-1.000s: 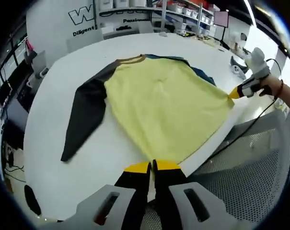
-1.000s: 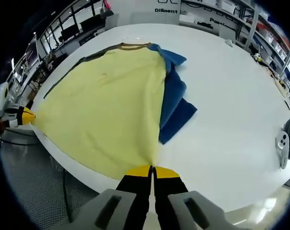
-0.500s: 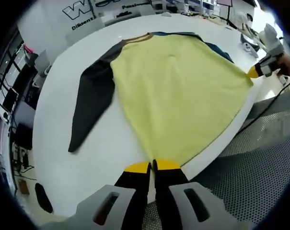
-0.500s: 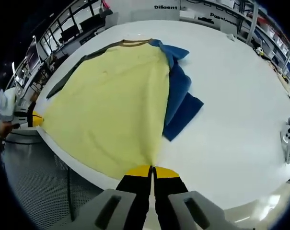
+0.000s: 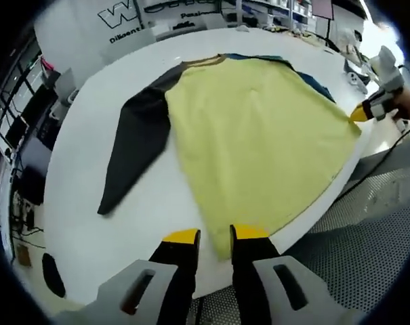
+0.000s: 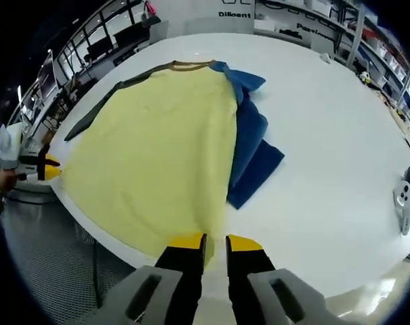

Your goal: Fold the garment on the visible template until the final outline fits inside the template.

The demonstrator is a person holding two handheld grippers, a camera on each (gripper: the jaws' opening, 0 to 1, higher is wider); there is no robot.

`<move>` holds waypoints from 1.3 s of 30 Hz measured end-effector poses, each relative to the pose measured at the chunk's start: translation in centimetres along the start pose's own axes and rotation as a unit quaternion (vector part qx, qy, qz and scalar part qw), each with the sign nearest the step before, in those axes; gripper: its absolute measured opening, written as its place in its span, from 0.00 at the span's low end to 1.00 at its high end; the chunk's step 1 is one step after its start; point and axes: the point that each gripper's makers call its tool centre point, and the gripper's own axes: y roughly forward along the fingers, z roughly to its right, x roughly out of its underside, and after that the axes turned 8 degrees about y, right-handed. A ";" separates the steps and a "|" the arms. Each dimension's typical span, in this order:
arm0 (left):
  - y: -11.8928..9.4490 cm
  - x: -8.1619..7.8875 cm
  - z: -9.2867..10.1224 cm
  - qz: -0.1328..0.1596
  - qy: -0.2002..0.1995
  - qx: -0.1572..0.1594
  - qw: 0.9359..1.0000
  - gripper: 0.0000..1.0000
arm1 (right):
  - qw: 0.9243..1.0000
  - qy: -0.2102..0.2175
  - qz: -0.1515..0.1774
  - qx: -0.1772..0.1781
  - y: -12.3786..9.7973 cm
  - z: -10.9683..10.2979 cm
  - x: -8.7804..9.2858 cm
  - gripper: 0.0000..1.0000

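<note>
A long-sleeved shirt lies flat on the white table (image 5: 76,196). Its yellow body (image 5: 259,135) spreads toward the near edge, with a dark grey sleeve (image 5: 137,142) on one side and a blue sleeve (image 6: 252,142) bunched on the other. My left gripper (image 5: 215,235) is open, its jaws apart on either side of one hem corner. In the right gripper view, the yellow body (image 6: 157,149) reaches down to my right gripper (image 6: 215,242), also open around the other hem corner. Each gripper appears in the other's view: right gripper (image 5: 362,112), left gripper (image 6: 47,169).
The table edge (image 6: 103,237) curves just in front of both grippers, with perforated metal flooring (image 5: 367,230) below. A grey tool (image 6: 402,203) lies on the table at far right. Shelves and desks line the room's back.
Both grippers, shut on the shirt's hem corners in the earlier frames, now have their jaws apart. The hem rests on the table near its edge.
</note>
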 end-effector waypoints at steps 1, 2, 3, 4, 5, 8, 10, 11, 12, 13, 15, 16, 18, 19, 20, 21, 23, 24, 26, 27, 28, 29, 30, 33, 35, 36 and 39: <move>-0.1 -0.5 -0.6 0.016 -0.017 -0.006 1.000 0.27 | 1.000 0.001 0.008 0.000 -0.2 0.0 -0.5 0.19; -0.2 -0.6 -0.9 0.021 -0.023 -0.008 0.999 0.30 | 1.000 0.002 0.013 0.000 -0.3 0.0 -0.8 0.22; -0.3 -0.9 -1.6 0.028 -0.042 -0.015 0.999 0.33 | 1.000 0.003 0.024 -0.002 -0.4 -0.1 -1.4 0.24; -0.4 -1.3 -2.4 0.041 -0.051 -0.021 0.998 0.37 | 0.999 0.002 0.039 -0.008 -0.7 -0.3 -2.3 0.27; -0.5 -1.3 -2.6 0.043 -0.053 -0.022 0.997 0.40 | 0.999 0.003 0.042 -0.009 -0.7 -0.4 -2.4 0.29; -0.7 -1.3 -4.7 0.051 -0.048 -0.038 0.997 0.45 | 0.998 0.004 0.063 -0.025 -1.0 -1.1 -3.8 0.37; -0.7 -1.1 -5.5 0.049 -0.053 -0.048 0.996 0.48 | 0.997 -0.001 0.072 -0.026 -1.0 -1.3 -4.4 0.41; -0.7 -1.0 -5.7 0.049 -0.051 -0.048 0.996 0.49 | 0.997 -0.002 0.073 -0.026 -1.0 -1.3 -4.5 0.42; -0.6 -0.8 -6.2 0.049 -0.049 -0.050 0.996 0.49 | 0.997 -0.003 0.078 -0.026 -1.0 -1.4 -5.0 0.43; -0.5 -0.6 -6.8 0.049 -0.052 -0.054 0.996 0.50 | 0.996 -0.004 0.085 -0.027 -0.9 -1.4 -5.6 0.45; -0.4 -0.4 -7.6 0.050 -0.052 -0.059 0.996 0.51 | 0.995 0.000 0.092 -0.029 -0.9 -1.4 -6.1 0.47; -0.3 -0.3 -8.1 0.049 -0.052 -0.062 0.995 0.51 | 0.995 0.002 0.095 -0.030 -0.9 -1.4 -6.4 0.47; 0.1 -0.2 -9.1 0.055 -0.042 -0.067 0.995 0.49 | 0.995 0.002 0.099 -0.031 -0.9 -1.4 -6.8 0.47; 0.3 -0.1 -9.5 0.057 -0.038 -0.070 0.995 0.46 | 0.994 -0.001 0.104 -0.027 -1.0 -1.3 -7.1 0.47; 0.7 -0.1 -10.3 0.058 -0.037 -0.068 0.995 0.44 | 0.994 -0.003 0.107 -0.025 -1.0 -1.2 -7.3 0.48; 0.8 -0.1 -10.5 0.061 -0.037 -0.065 0.995 0.41 | 0.994 -0.004 0.108 -0.024 -1.0 -1.2 -7.4 0.48; 1.2 -0.2 -11.1 0.069 -0.028 -0.062 0.995 0.39 | 0.994 -0.003 0.110 -0.021 -1.0 -1.1 -7.6 0.48; 1.3 -0.2 -11.3 0.072 -0.024 -0.061 0.995 0.39 | 0.994 -0.003 0.110 -0.021 -1.0 -1.1 -7.6 0.48; 1.8 0.1 -11.6 0.062 -0.028 -0.054 0.996 0.38 | 0.994 -0.002 0.110 -0.019 -0.9 -1.1 -7.7 0.48; 1.9 0.3 -11.9 0.056 -0.020 -0.058 0.997 0.37 | 0.994 -0.002 0.110 -0.018 -0.9 -1.1 -7.7 0.48; 2.0 0.3 -12.0 0.059 -0.012 -0.058 0.997 0.35 | 0.994 -0.001 0.109 -0.018 -0.9 -1.0 -7.7 0.47; 2.2 0.4 -12.0 0.055 -0.017 -0.051 0.997 0.33 | 0.994 0.000 0.109 -0.016 -0.8 -1.0 -7.7 0.47; 2.4 0.5 -12.0 0.053 -0.019 -0.047 0.997 0.32 | 0.994 0.000 0.110 -0.016 -0.8 -1.0 -7.7 0.47; 2.9 0.8 -12.0 0.042 -0.009 -0.042 0.998 0.31 | 0.994 0.003 0.109 -0.017 -0.6 -1.0 -7.6 0.47; 3.1 0.9 -12.0 0.039 -0.003 -0.040 0.998 0.27 | 0.994 0.004 0.108 -0.018 -0.4 -1.0 -7.6 0.48; 3.2 0.9 -12.1 0.037 -0.005 -0.039 0.999 0.26 | 0.994 0.006 0.107 -0.019 -0.3 -1.1 -7.6 0.48; 3.5 1.1 -12.5 0.030 -0.008 -0.041 0.999 0.20 | 0.993 0.007 0.113 -0.023 -0.2 -1.0 -8.1 0.48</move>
